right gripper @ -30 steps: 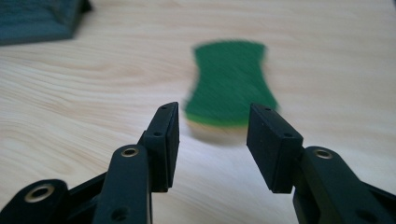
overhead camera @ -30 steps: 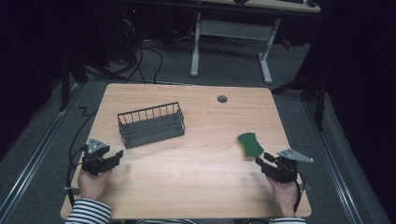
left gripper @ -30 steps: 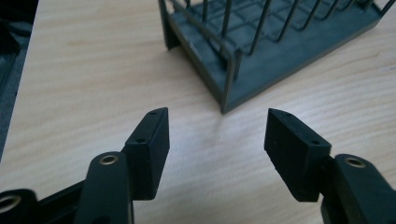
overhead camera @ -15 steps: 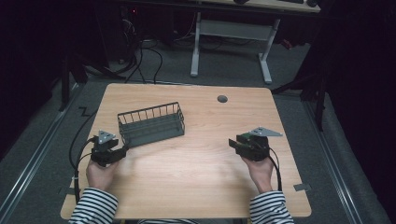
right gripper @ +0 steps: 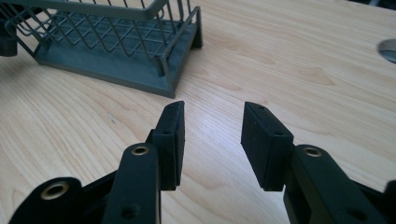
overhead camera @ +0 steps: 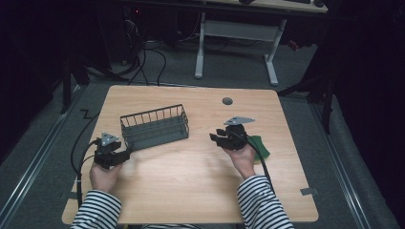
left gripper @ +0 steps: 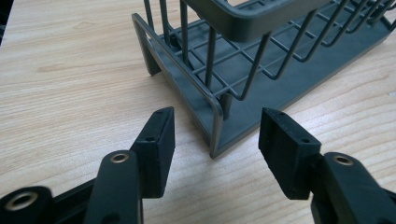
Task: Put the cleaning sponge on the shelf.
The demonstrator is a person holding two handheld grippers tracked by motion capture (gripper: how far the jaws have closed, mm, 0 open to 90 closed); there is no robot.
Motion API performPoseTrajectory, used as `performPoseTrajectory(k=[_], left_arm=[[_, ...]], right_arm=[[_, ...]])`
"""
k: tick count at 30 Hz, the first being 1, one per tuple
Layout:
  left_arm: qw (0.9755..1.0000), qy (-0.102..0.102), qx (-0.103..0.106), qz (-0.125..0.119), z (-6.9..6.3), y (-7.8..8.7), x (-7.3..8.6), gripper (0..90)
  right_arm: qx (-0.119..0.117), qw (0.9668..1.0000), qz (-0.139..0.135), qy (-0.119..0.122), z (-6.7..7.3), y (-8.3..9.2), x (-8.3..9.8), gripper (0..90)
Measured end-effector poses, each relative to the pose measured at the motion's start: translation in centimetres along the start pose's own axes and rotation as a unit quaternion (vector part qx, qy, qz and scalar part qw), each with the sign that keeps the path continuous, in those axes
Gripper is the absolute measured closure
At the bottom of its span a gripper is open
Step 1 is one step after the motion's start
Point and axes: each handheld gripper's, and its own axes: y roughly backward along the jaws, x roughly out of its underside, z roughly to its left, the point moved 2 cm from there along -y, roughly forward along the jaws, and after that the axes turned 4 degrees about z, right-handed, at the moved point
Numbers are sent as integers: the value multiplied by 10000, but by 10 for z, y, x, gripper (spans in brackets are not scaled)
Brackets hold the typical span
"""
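The left gripper (overhead camera: pixel 125 153) is open and has just widened; its jaws flank the near corner of the wire basket (overhead camera: pixel 155 127) without touching. The right gripper (overhead camera: pixel 217 138) is open, jaws empty and just narrowing, over bare table (overhead camera: pixel 191 181). The right hand (overhead camera: pixel 241 155) partly hides a green object (overhead camera: pixel 260 145); identity unclear.

Black-and-white striped sleeves (overhead camera: pixel 98 212) at 6 o'clock, left gripper (overhead camera: pixel 125 153) black with grey 3-cornered top plate, right gripper (overhead camera: pixel 215 138) alike, 2 black jaws each, brass-ringed screw holes, ribbed black pads (right gripper: pixel 172 135), black trailing cables (overhead camera: pixel 75 162)
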Motion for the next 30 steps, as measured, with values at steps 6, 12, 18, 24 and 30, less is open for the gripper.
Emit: performPoseTrajectory(k=[6, 12, 18, 24, 30], left_arm=[[10000, 38, 10, 3, 1, -3, 0, 489], [9999, 66, 73, -58, 1, -4, 0, 547], [9999, 118, 116, -46, 4, -4, 0, 589], [9998, 117, 175, -42, 3, -5, 0, 649], [9996, 105, 252, 5, 3, -7, 1, 723]], right_arm=[[-29, 9990, 328, 291, 17, -30, -16, 613], [-229, 9981, 507, 272, 27, -60, -30, 642], [-187, 9973, 674, 221, 29, -82, -36, 662], [-229, 9971, 704, 191, 31, -95, -38, 701], [-212, 9971, 695, 219, 33, -99, -41, 792]])
